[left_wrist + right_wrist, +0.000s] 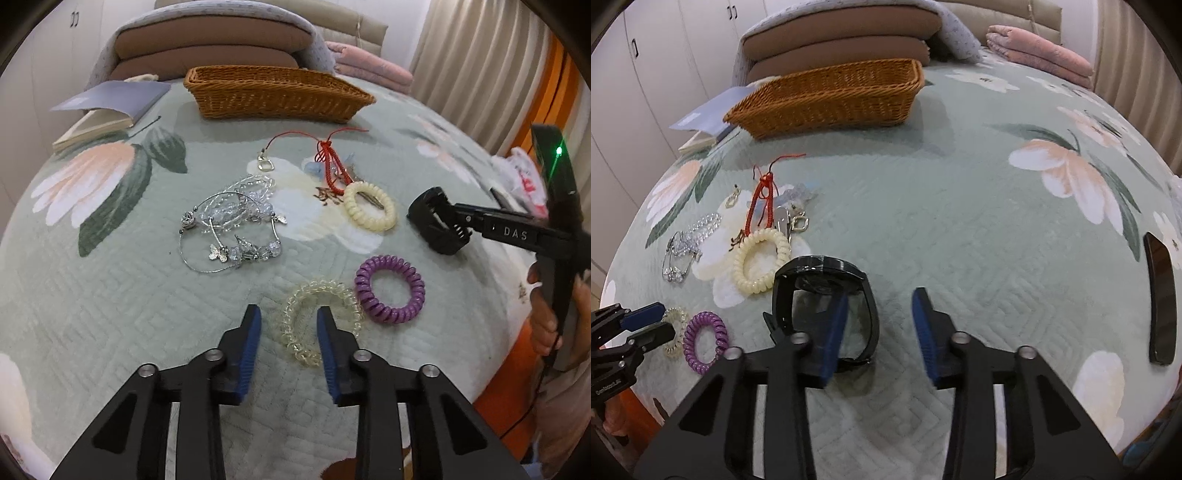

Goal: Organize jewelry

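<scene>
Down at the near edge of the quilt [110, 295], left gripper [288, 325] sits unclenched straddling the clear coil hair tie [295, 332], so pinch one side, then lift gently toward the far basket [273, 96].

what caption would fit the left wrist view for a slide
Left claw straddles the rim of a clear coil hair tie on a floral quilt, wicker basket waiting behind.

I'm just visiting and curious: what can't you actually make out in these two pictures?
- Wicker basket: its inside, both views; its near wall hides it.
- Black watch: part of its strap, right wrist view; the right gripper's finger covers it.
- Bracelet pile: separate pieces, left wrist view; tangled, too small.
</scene>
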Tool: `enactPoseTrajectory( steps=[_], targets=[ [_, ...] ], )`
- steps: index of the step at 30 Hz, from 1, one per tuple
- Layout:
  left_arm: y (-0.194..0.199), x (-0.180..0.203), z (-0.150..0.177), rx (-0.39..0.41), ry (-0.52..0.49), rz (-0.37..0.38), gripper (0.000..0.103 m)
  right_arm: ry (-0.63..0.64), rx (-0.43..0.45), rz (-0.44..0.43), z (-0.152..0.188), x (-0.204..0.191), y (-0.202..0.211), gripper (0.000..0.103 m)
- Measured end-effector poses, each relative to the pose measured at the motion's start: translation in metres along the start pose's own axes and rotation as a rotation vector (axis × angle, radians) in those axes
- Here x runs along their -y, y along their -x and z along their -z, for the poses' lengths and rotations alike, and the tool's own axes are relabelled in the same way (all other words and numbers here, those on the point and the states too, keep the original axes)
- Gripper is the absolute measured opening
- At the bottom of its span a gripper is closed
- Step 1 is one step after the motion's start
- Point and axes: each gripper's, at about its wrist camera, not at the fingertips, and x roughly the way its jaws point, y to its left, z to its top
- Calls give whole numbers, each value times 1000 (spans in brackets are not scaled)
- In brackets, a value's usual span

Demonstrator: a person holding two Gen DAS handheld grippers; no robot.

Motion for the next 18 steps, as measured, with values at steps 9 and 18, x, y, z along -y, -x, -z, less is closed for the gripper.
enactPoseTrajectory(
  steps=[9, 18],
  targets=[
    [5, 6, -2, 24, -21, -31, 9, -4, 8, -28, -2, -3, 1, 6],
    [34, -1, -37, 158, -12, -2, 9, 15, 109, -3, -26, -6, 29, 5]
  ],
)
